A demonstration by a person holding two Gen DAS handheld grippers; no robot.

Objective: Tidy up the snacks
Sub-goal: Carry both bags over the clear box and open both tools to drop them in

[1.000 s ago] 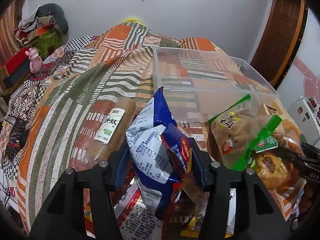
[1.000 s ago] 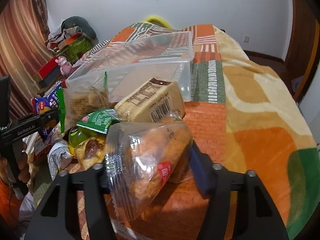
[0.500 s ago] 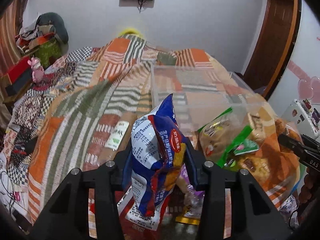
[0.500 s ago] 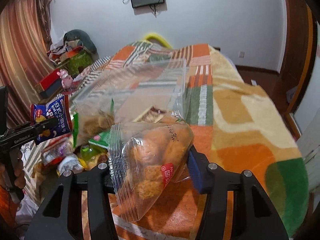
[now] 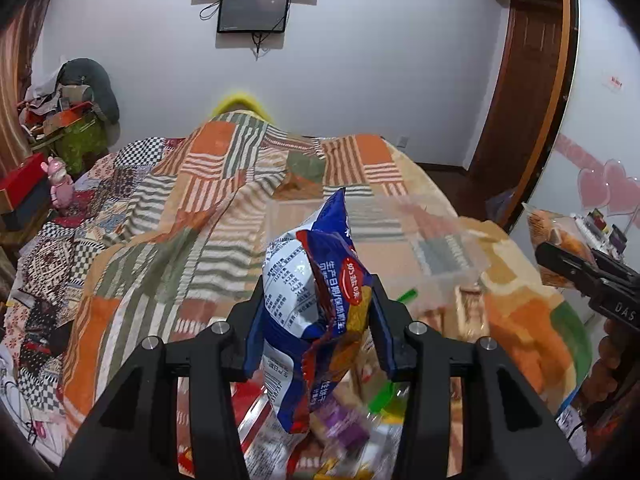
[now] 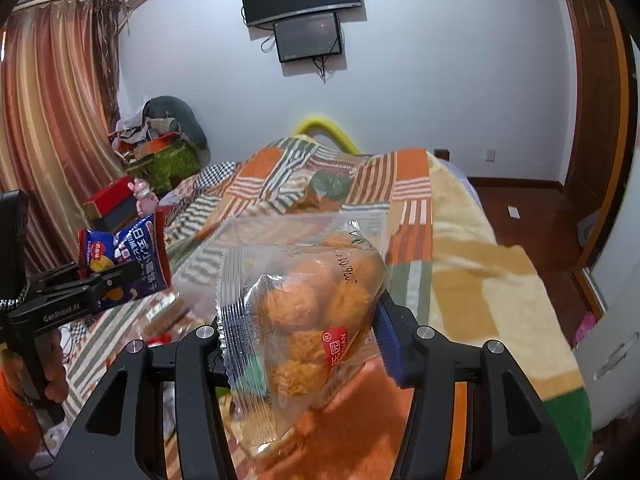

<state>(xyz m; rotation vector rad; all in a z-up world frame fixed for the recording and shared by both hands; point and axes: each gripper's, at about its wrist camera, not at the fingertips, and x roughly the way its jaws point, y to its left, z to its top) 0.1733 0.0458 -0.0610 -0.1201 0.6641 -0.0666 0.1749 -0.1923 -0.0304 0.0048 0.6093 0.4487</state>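
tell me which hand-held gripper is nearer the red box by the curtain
Left. The left hand-held gripper, shut on the blue snack bag, sits on the bed's red box side. The right hand-held gripper, gripping the clear bag of orange puffs, is farther across.

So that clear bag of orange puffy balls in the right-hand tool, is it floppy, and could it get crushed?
Probably floppy: the clear bag is thin crinkled film, and its lower end hangs loose below the right gripper. It looks light for its size, since it seems mostly air around a few crumbly orange balls. Those could likely crush or shed crumbs under a hard squeeze; specks already cling inside the film.
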